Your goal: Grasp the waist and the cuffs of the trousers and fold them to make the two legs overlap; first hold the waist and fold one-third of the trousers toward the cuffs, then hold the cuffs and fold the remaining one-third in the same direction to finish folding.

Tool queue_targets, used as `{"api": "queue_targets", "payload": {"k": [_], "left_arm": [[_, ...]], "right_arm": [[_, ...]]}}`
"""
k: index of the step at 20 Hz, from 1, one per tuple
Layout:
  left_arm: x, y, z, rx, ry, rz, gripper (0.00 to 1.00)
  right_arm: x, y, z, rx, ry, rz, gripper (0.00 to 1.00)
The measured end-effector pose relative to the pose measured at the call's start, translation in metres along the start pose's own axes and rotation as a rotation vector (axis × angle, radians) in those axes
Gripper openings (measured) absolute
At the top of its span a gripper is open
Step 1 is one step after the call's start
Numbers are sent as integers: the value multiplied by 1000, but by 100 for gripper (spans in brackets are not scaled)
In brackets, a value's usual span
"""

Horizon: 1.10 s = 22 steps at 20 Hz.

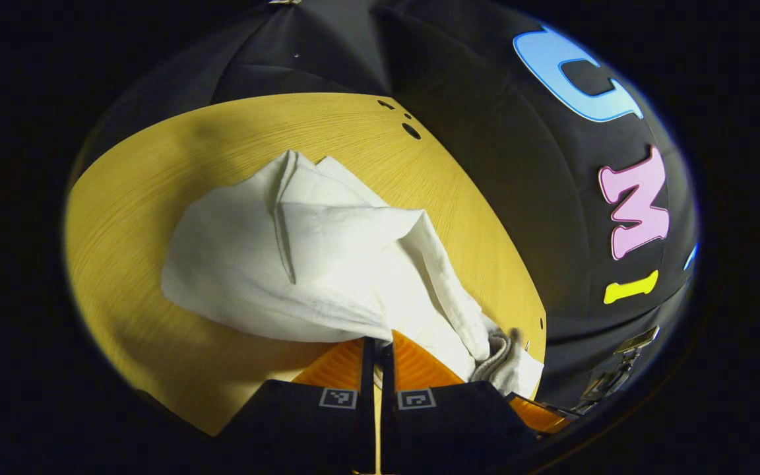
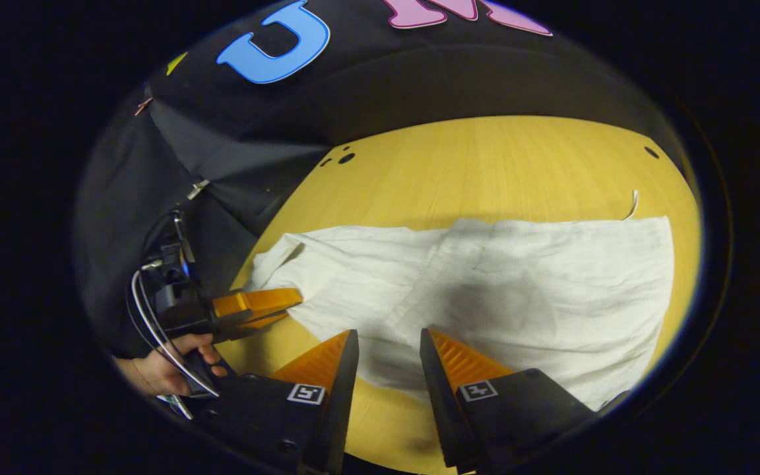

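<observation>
1. Black cloth walls stand behind a wooden table.
2. White trousers lie on the table, one end flat, the other end bunched near the table's edge.
3. Left gripper has its fingers nearly together, pinching the trousers' edge; the right gripper view shows a hand holding it.
4. Right gripper hangs over the trousers' near edge, fingers wide apart, holding nothing.

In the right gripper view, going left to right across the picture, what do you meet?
A hand holding the left gripper, then the right gripper, its jaws apart above the near edge of the white trousers, then a white drawstring on the wooden table.
</observation>
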State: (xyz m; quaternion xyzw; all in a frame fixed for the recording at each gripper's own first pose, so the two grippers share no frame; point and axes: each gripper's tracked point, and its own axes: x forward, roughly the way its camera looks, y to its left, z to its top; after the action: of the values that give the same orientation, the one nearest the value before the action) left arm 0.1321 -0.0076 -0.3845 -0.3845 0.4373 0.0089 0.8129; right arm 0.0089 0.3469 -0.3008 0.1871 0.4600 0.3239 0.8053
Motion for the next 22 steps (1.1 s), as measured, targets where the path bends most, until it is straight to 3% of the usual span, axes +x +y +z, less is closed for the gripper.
{"api": "queue_targets", "payload": {"k": [1, 2, 4, 10, 13, 17, 19, 22], "left_arm": [[-1, 0, 1, -3, 2, -1, 8], [0, 0, 0, -6, 5, -1, 8], [0, 0, 0, -18, 8, -5, 8], [-10, -7, 10, -150, 7, -63, 8], [-27, -23, 20, -181, -29, -100, 8], [-39, -45, 24, -121, -88, -76, 8], [-44, -51, 23, -88, -119, -28, 8], [-56, -74, 26, -36, -185, -23, 8]], "right_arm": [[0, 0, 0, -5, -2, -4, 48], [-2, -3, 3, -4, -8, -7, 75], [-11, -8, 12, 21, -32, -25, 61], [-71, -69, 43, 90, -150, -95, 61], [-98, -114, 31, 118, -157, -163, 61], [-123, -180, 7, 162, -118, -278, 61], [-135, -201, -1, 188, -107, -294, 61], [-150, -227, -5, 220, -118, -293, 61]]}}
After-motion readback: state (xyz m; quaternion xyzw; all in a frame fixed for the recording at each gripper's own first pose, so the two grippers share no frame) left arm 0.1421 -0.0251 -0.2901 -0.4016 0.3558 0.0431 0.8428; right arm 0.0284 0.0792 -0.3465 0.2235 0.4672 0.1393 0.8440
